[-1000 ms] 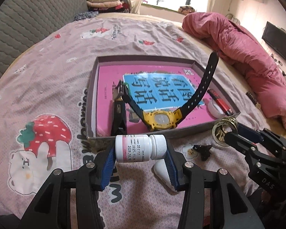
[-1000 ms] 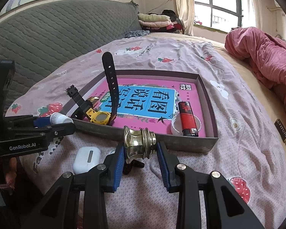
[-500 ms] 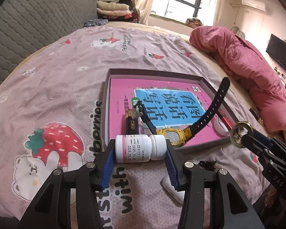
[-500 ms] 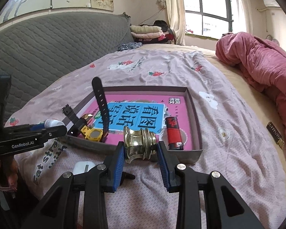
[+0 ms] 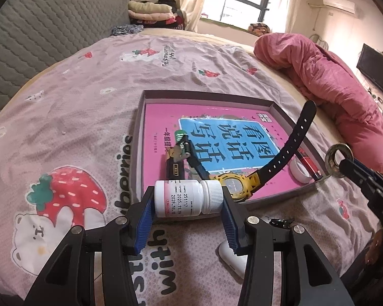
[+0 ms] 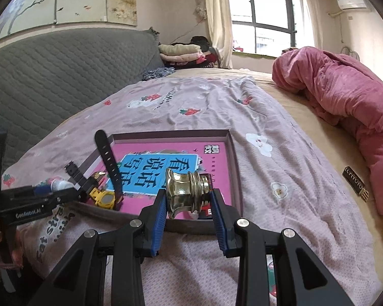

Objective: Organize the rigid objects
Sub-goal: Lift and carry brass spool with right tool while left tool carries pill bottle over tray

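While left claw [image 5: 187, 201] pinches a smooth white bottle [image 5: 188, 201], right claw [image 6: 189, 199] pinches a ridged brass fitting [image 6: 187, 192].

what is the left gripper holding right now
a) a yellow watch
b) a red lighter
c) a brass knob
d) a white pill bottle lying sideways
d: the left gripper has its blue pads clamped on the ends of the white pill bottle, which lies sideways with its cap to the right; the brass knob is in the right gripper.

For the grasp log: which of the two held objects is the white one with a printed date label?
The pill bottle, held sideways in the left gripper. The right gripper holds a shiny brass knob instead.
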The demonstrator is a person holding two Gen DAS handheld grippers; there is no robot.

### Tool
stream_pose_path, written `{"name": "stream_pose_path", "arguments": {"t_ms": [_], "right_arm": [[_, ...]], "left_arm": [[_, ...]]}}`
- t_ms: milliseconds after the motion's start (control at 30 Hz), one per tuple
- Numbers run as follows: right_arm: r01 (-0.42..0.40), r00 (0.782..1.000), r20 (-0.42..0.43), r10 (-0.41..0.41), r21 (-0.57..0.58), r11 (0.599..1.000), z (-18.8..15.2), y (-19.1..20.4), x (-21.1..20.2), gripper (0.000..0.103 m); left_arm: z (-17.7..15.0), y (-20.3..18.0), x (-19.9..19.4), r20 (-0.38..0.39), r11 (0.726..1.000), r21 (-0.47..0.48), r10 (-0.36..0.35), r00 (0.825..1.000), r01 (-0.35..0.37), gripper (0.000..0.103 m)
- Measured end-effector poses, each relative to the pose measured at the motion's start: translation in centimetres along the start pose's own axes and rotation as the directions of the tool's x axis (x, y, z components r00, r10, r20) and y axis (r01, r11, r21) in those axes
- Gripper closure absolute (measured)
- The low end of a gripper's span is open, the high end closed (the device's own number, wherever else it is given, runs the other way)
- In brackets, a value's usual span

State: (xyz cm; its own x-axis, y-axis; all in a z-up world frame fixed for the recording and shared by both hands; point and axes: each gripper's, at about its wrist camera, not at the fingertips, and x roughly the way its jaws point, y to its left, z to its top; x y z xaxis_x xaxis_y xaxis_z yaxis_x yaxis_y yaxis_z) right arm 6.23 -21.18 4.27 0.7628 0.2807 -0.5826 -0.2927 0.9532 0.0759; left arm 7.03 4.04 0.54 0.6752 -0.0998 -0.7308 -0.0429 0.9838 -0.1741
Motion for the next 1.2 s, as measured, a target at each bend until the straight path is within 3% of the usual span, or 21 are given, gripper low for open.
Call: {"name": "stream_pose_path", "arguments": {"t_ms": [367,1200], "right_arm": [[0.007,1.0,0.009,-0.007,0.008,1.0,0.5,-0.6,0.4,0.069],[0.025,1.0,-0.011,-0.025,-0.015,1.0,1.1,-0.5,2.8,0.069]], "left_arm": [[0.1,-1.7,1.2,-0.01,0.998,0.053,-0.017,1.0,0.017,0.054],[1.2,-2.0,3.3,-0.01,0.998,0.063,-0.016,1.0,0.017,0.054]]}}
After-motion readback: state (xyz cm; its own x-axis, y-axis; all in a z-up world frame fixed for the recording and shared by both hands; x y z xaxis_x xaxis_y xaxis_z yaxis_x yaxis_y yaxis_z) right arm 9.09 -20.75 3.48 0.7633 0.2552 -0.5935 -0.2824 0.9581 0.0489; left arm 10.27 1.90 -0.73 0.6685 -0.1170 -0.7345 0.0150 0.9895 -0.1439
